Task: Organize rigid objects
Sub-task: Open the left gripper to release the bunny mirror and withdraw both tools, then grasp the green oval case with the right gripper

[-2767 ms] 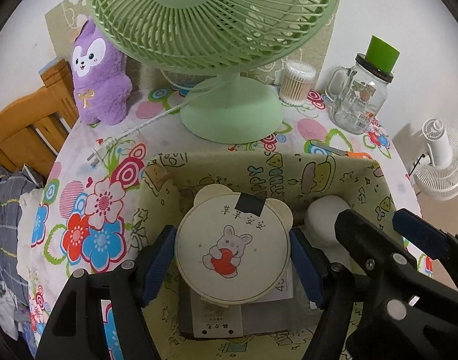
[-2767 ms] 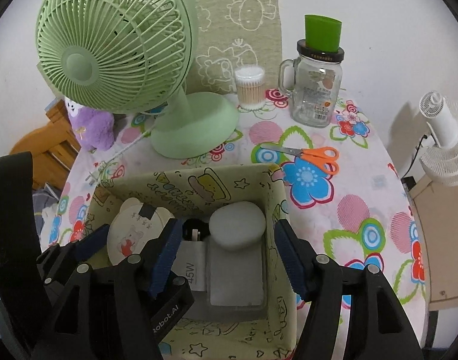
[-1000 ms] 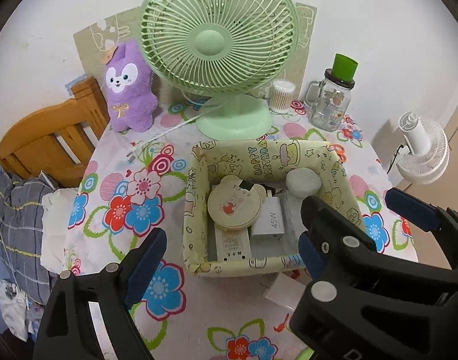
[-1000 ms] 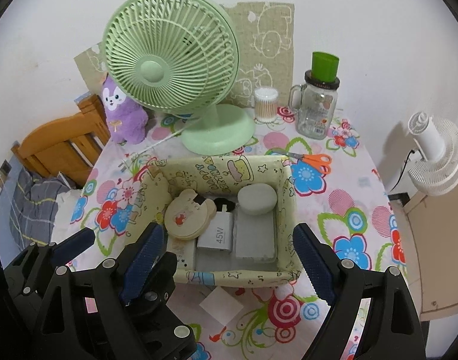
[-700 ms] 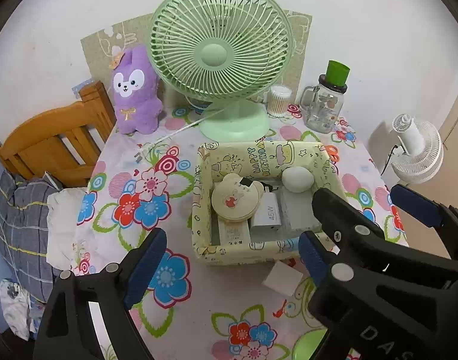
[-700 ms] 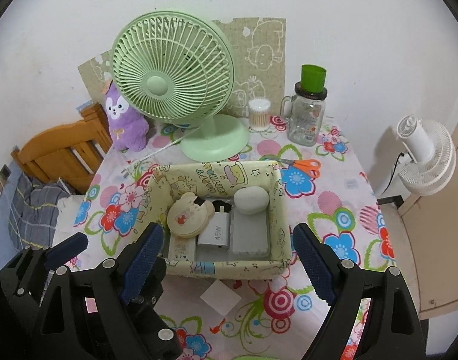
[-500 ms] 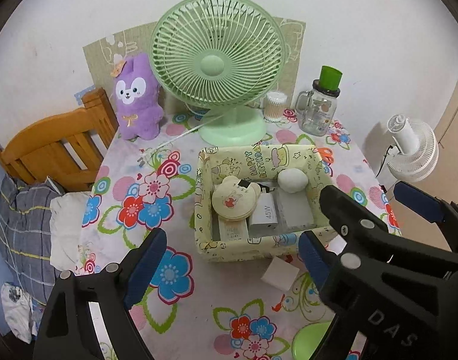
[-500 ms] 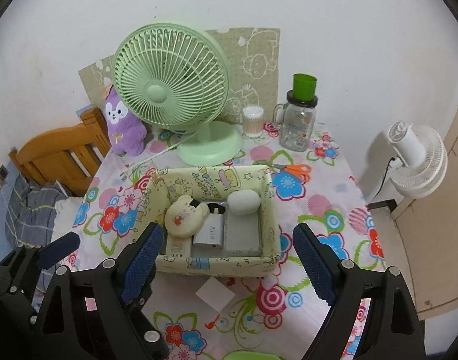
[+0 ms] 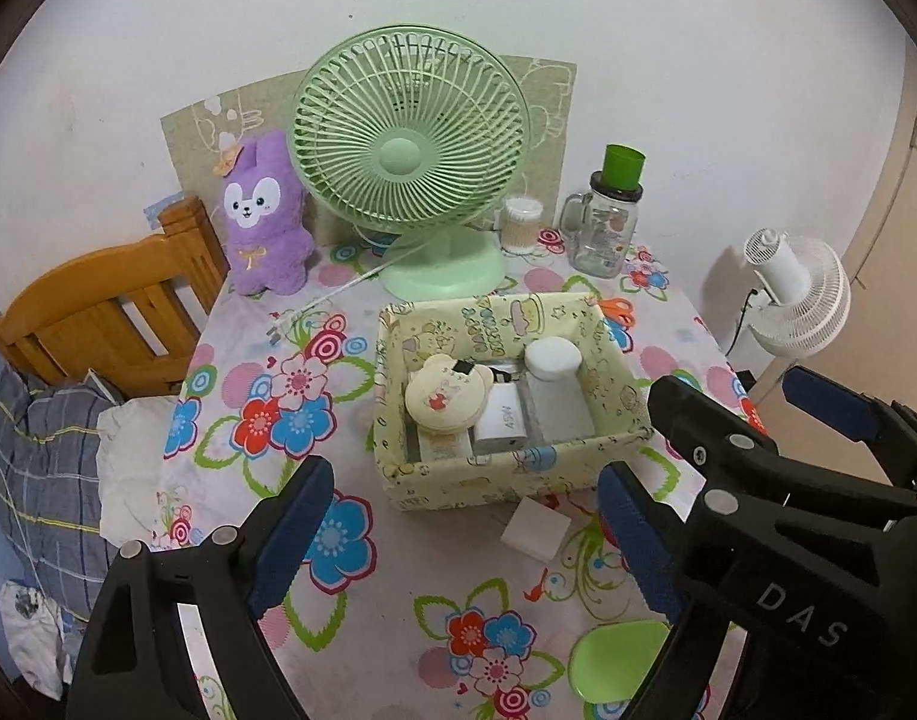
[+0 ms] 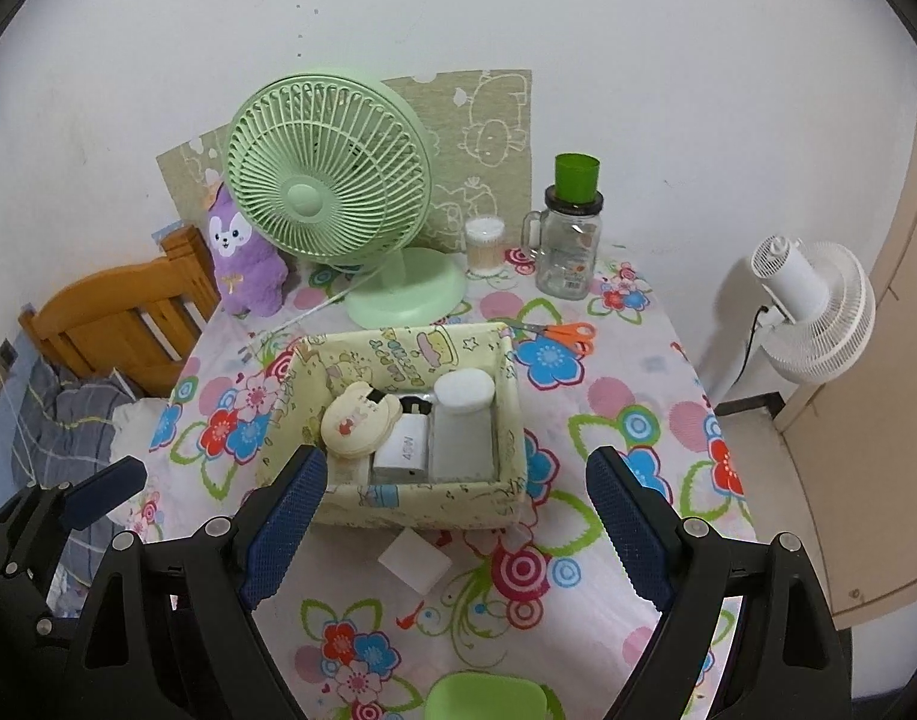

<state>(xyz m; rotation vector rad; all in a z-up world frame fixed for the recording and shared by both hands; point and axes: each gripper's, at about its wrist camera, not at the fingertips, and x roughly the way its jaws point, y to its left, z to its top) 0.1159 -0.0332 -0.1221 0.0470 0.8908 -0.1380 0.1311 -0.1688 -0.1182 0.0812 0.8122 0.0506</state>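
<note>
A yellow cartoon-print box (image 9: 458, 483) (image 10: 362, 507) stands mid-table. Inside lie a bear-shaped cream case (image 9: 446, 399) (image 10: 356, 423), a white 45W charger (image 9: 502, 420) (image 10: 405, 444), and a white round-topped item (image 9: 554, 366) (image 10: 463, 399). A white square block (image 9: 533, 531) (image 10: 415, 561) lies on the cloth just in front of the box. My left gripper (image 9: 464, 540) is open and empty, held back above the table's near part. My right gripper (image 10: 452, 528) is open and empty too, also drawn back; it shows at the right of the left wrist view (image 9: 752, 414).
A green fan (image 9: 410, 138) (image 10: 329, 186), purple plush (image 9: 263, 216), cotton-swab jar (image 10: 485, 246), glass mug with green cup (image 10: 569, 246) and orange scissors (image 10: 563, 333) stand behind the box. A green item (image 10: 488, 699) lies at the near edge. A wooden chair (image 9: 104, 312) is left, a white fan (image 10: 812, 306) right.
My left gripper let go of the bear-shaped case in the box and opened. Both grippers pulled back and up from the box, so the whole table now shows.
</note>
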